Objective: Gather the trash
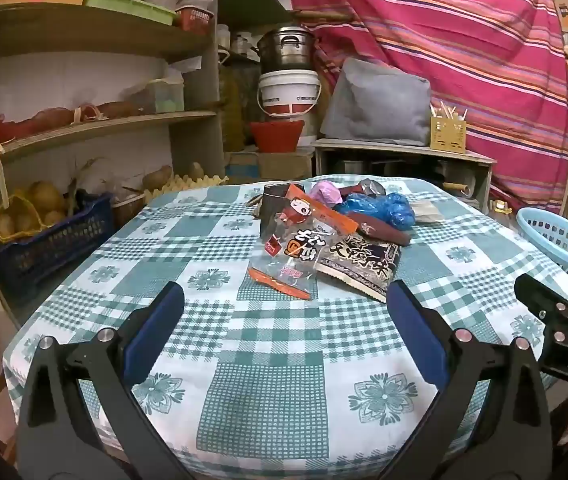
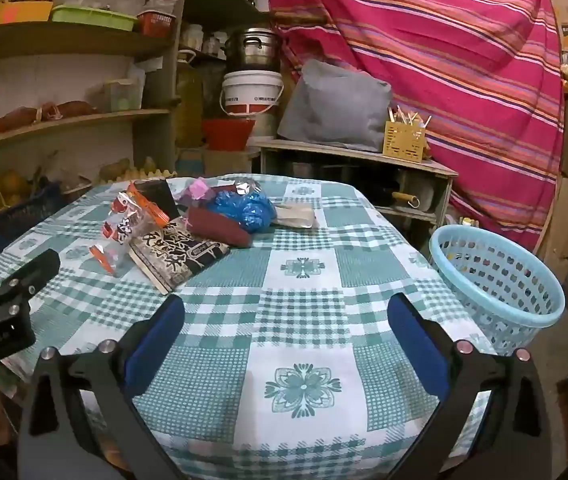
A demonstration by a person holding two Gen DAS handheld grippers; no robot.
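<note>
A pile of trash lies at the far middle of the green checked table (image 1: 275,344): a clear and orange snack wrapper (image 1: 304,248), a black printed packet (image 1: 360,266), a maroon wrapper (image 1: 384,229), a crumpled blue plastic bag (image 1: 388,205) and a pink scrap (image 1: 326,194). The same pile shows left of centre in the right wrist view, with the black packet (image 2: 179,252) and blue bag (image 2: 249,208). A light blue basket (image 2: 500,280) stands at the table's right edge. My left gripper (image 1: 288,300) is open and empty, short of the pile. My right gripper (image 2: 286,312) is open and empty over bare cloth.
Wooden shelves (image 1: 83,128) with boxes and a blue crate of produce (image 1: 47,232) stand left. A white bucket (image 1: 288,92), a metal pot, a grey cushion (image 1: 380,104) on a low cabinet and a striped red cloth (image 1: 464,40) are behind the table.
</note>
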